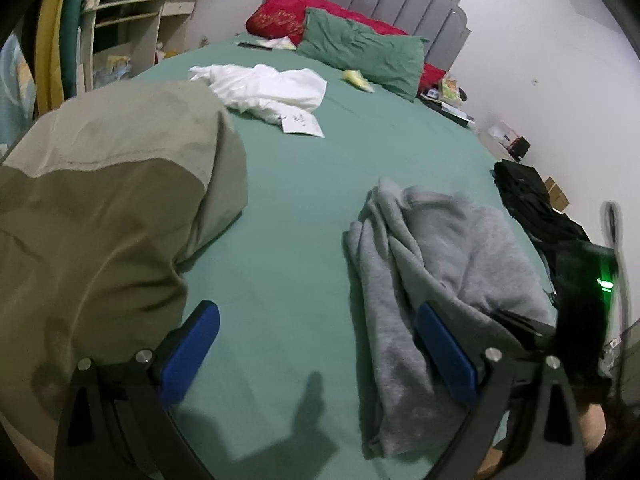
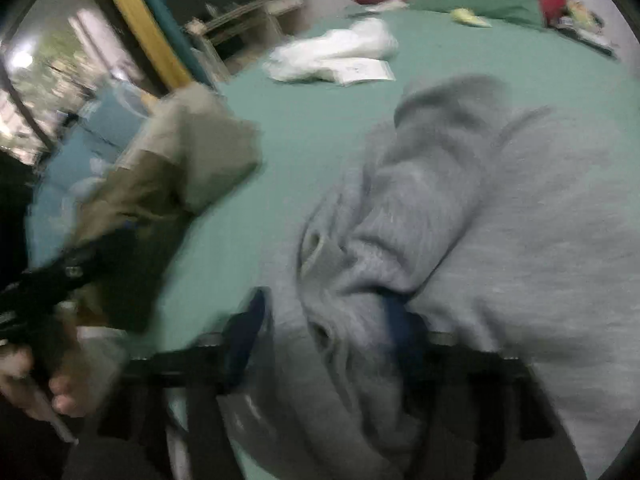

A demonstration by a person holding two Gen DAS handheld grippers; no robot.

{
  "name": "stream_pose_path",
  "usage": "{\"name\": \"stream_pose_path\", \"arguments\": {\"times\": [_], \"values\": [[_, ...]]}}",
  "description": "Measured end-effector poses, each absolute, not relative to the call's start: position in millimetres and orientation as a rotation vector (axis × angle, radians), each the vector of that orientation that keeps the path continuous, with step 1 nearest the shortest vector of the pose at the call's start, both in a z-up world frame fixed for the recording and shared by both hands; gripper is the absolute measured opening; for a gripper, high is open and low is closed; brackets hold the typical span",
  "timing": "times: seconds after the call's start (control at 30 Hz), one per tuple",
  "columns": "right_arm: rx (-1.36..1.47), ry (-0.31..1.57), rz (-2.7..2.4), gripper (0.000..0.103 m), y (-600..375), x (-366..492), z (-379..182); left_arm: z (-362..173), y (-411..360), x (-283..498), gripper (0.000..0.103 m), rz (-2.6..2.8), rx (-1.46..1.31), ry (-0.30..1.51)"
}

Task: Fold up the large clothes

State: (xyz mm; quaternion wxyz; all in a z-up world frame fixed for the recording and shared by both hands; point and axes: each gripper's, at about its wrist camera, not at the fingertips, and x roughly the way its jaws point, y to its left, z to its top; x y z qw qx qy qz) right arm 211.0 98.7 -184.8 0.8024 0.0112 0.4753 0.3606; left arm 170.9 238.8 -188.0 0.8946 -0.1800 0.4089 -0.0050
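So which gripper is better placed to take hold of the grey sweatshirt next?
Probably the right gripper: grey sweatshirt folds already lie between its open jaws. The left gripper hangs open over bare green bedsheet, beside the sweatshirt.

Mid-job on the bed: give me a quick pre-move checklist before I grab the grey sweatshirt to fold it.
1. Left gripper jaws apart and empty: ok.
2. Right gripper over the crumpled grey fleece sweatshirt, cloth between its blue fingers; grip: cannot tell, view blurred.
3. Sweatshirt spread flat: not ok, bunched.
4. Bare green bedsheet between sweatshirt and folded olive-khaki garment: ok.
5. White crumpled cloth and white paper sheet lie apart from the sweatshirt: ok.
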Motion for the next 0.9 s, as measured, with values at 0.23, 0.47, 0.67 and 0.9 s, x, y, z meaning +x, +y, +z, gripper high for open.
{"name": "stream_pose_path", "arguments": {"times": [0.23,0.47,0.67,0.9], "values": [[0.240,0.933,0.846,0.092,18.8,186.5,-109.2,-178.9,220.2,185.9,0.099,-0.079,-0.420,0.850],[0.195,0.818,0.551,0.101,-100.4,186.7,-100.7,-174.5,139.5,225.2,0.099,-0.279,-0.359,0.902],[0.318,0.968,0.521,0.101,-127.5,215.6,-181.9,-227.0,107.3,240.0,0.093,-0.217,-0.143,1.061],[0.328,0.980,0.605,0.101,-119.0,222.1,-214.7,-223.0,172.6,232.5,0.094,-0.086,-0.243,1.075]]}}
